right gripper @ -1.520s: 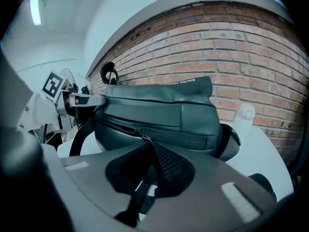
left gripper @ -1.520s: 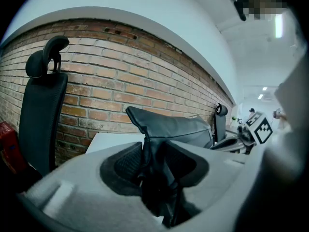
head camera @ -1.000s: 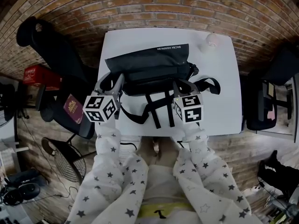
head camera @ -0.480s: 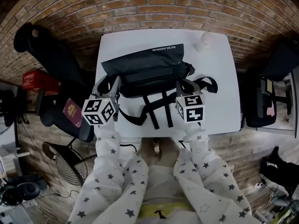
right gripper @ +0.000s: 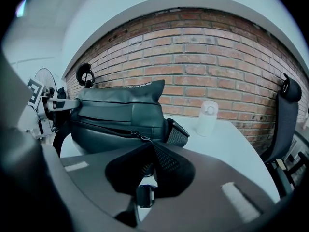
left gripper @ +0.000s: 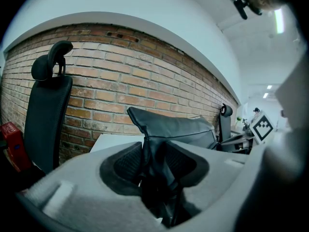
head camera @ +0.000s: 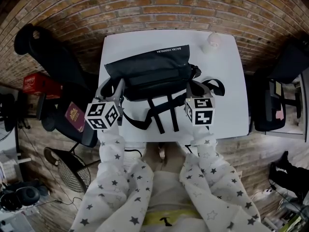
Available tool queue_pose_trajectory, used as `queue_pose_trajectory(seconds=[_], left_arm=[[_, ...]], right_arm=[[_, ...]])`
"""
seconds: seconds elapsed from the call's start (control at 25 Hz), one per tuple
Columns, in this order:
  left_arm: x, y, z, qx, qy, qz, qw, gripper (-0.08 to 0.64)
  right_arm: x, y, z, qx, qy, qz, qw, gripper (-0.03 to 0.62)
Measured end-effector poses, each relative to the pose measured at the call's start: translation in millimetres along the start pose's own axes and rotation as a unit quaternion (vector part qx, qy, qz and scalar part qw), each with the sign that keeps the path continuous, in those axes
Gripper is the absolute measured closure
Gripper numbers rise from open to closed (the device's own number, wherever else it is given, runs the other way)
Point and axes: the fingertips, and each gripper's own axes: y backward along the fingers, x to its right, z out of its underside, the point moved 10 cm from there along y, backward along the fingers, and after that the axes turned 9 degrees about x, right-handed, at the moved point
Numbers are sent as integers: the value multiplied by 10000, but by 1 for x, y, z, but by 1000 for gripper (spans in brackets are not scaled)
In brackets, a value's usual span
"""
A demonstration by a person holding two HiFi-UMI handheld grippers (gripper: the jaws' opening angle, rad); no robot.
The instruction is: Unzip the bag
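Arms in star-print sleeves [head camera: 116,178] reach forward side by side over the near edge of the white table [head camera: 227,81]. The left gripper [left gripper: 154,163] pinches a fabric fold at the left end of the black bag [head camera: 149,66]. The right gripper [right gripper: 149,151] is squeezed tight on the zipper pull [right gripper: 141,135] towards the right end. The bag sits mid-table, and the white lettering [head camera: 170,50] on its far flap is too small to read.

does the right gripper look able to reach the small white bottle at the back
Probably not: right gripper is shut on the zipper pull of the black fabric bag; otherwise bare white table leads to the bottle.
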Motion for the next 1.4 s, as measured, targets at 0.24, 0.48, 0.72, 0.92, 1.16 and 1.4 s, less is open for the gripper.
queue_pose_trajectory(seconds=[0.24,0.48,0.72,0.92,1.16,1.4], left_arm=[[0,1,0,14,-7,-5,10000,408],[-1,0,2,11,-9,-27,10000,408],[-2,1,4,71,187,1,9998,397],[-2,6,4,113,306,14,9995,367],[0,29,3,123,167,-224,9995,367],[14,49,-3,216,48,-244,9995,472]], right_arm=[[10,5,1,15,-99,226,9997,577],[14,5,3,18,-143,308,9994,576],[13,2,10,-39,-371,84,9993,571],[14,3,11,170,-664,-375,9969,439],[13,10,-1,479,-443,-584,9962,440],[14,23,-17,837,-348,-706,9934,503]])
